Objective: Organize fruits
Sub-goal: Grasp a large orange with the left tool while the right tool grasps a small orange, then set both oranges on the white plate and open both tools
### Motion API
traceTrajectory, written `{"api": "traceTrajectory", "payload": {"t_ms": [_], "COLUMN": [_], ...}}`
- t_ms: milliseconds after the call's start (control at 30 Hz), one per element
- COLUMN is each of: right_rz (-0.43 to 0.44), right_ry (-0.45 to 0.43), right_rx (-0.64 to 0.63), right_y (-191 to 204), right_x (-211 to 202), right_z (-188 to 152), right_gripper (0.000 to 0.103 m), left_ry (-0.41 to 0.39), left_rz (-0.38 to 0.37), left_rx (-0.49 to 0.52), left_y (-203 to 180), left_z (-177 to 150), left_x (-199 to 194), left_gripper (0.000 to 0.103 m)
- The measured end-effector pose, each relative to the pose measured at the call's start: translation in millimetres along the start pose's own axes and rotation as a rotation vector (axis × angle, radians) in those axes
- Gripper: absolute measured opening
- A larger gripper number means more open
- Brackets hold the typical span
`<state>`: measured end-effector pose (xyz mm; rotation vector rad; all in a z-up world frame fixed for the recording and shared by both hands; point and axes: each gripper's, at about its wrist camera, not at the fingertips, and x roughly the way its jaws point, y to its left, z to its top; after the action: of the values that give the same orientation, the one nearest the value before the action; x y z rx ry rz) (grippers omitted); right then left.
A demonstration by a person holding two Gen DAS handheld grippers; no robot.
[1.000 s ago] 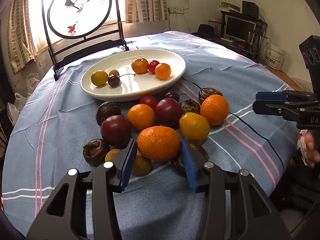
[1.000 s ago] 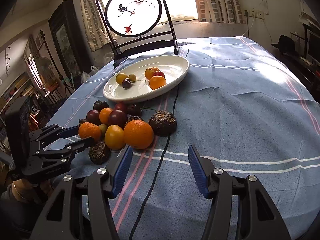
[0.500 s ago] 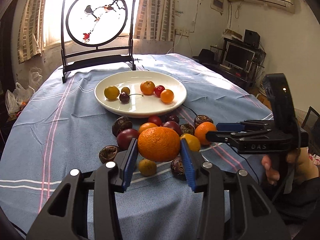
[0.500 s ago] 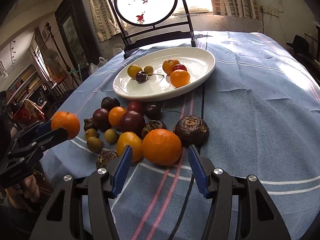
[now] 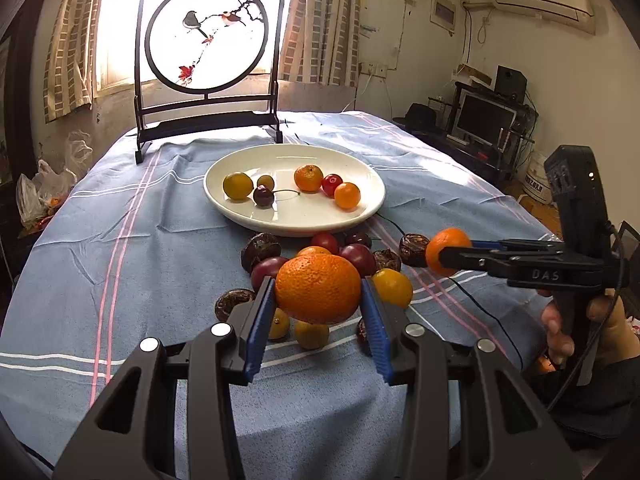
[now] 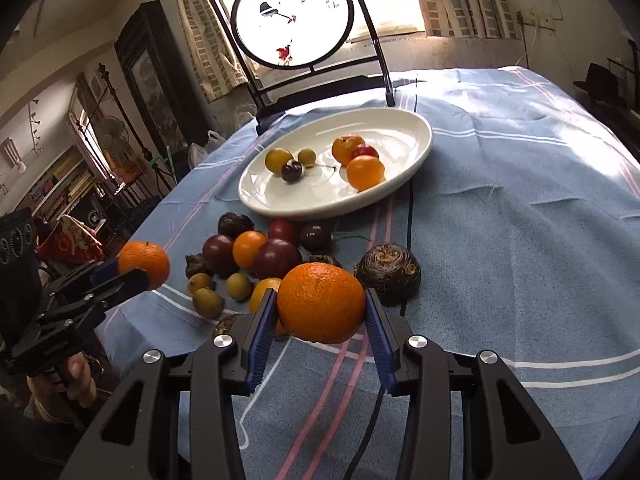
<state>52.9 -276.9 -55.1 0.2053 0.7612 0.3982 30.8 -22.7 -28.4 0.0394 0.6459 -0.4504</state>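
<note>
My left gripper (image 5: 318,316) is shut on a large orange (image 5: 318,289) and holds it above the fruit pile (image 5: 320,256). My right gripper (image 6: 320,326) is shut on another orange (image 6: 321,302), also lifted off the cloth. Each gripper shows in the other's view, the right one (image 5: 452,258) with its orange (image 5: 446,254), the left one (image 6: 132,276) with its orange (image 6: 144,264). The white oval plate (image 5: 248,216) beyond the pile holds several small fruits. Plums, small oranges, yellow fruits and brown water chestnuts (image 6: 387,274) lie loose on the cloth.
A blue striped tablecloth (image 5: 120,248) covers the round table. A framed round bird screen (image 5: 206,40) stands at the far edge behind the plate. A black cable (image 6: 410,216) runs across the cloth past the plate. A TV stand (image 5: 484,124) is off to the right.
Both grippers have closed on an orange and lifted it off the cloth. The left picked first; the right closed on its orange in the last half second.
</note>
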Motion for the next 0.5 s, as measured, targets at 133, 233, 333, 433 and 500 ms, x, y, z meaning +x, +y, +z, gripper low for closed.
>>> {"api": "traceTrajectory", "payload": {"t_ms": [133,233,333,433,500], "right_rz": [-0.011,-0.019,-0.015,-0.017,-0.021], "right_ry": [-0.056,-0.092,-0.114,-0.111,-0.088], "right_rx": [-0.002,-0.003,-0.004,0.013,0.030], "right_y": [-8,-14,-20,-28,-33], "right_x": [-17,-23,-18,0,20], "right_z": [25,50,81,113,130], "right_gripper": [0.044,0.044,0.044,0.044,0.044], "left_ry": [-0.009,-0.008,0.019,0.038,0.050], "left_rz": [-0.001,-0.005,-0.020,-0.021,-0.017], "left_rx": [0.002,0.015,0.029,0.017,-0.002], "left_y": [2,3,8,18,25], "left_z": [16,36,60,89,110], "left_x": [3,13,34,64,87], "left_gripper": [0.042,0.042,0.042,0.042,0.042]}}
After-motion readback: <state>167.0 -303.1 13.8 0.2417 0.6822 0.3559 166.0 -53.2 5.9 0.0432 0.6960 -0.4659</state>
